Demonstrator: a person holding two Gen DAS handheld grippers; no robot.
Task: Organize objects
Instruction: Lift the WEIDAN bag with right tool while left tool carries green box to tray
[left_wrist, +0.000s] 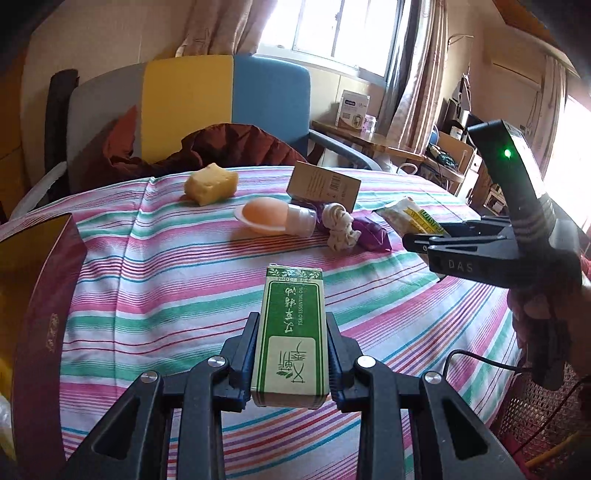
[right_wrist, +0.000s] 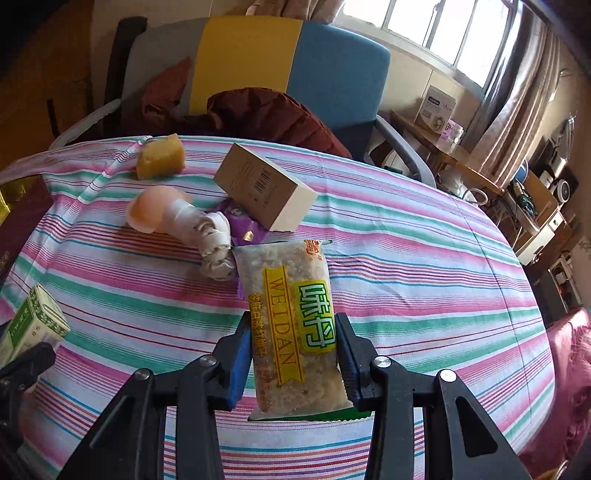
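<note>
Box (left_wrist: 291, 336) lengthwise along left gripper (left_wrist: 291, 354).

On the surface (right_wrist: 424, 258) we see the sponge (right_wrist: 160, 155) at the far left, the cardboard box (right_wrist: 264, 186) right of it, propped on a wrapper (right_wrist: 245, 229). The cup (right_wrist: 159, 214) and figurine (right_wrist: 214, 240) lie between, nearer us. A chair (right_wrist: 295, 66) stands behind.

green & cream box (left_wrist: 291, 332), yellow/green label on clear snack pkt (right_wrist: 295, 325), yellow sponge (left_wrist: 211, 183), tan carton (right_wrist: 264, 190), purple wrapper (left_wrist: 371, 230), pink/green/white striped cloth (left_wrist: 166, 266), maroon box (left_wrist: 40, 314)
</note>
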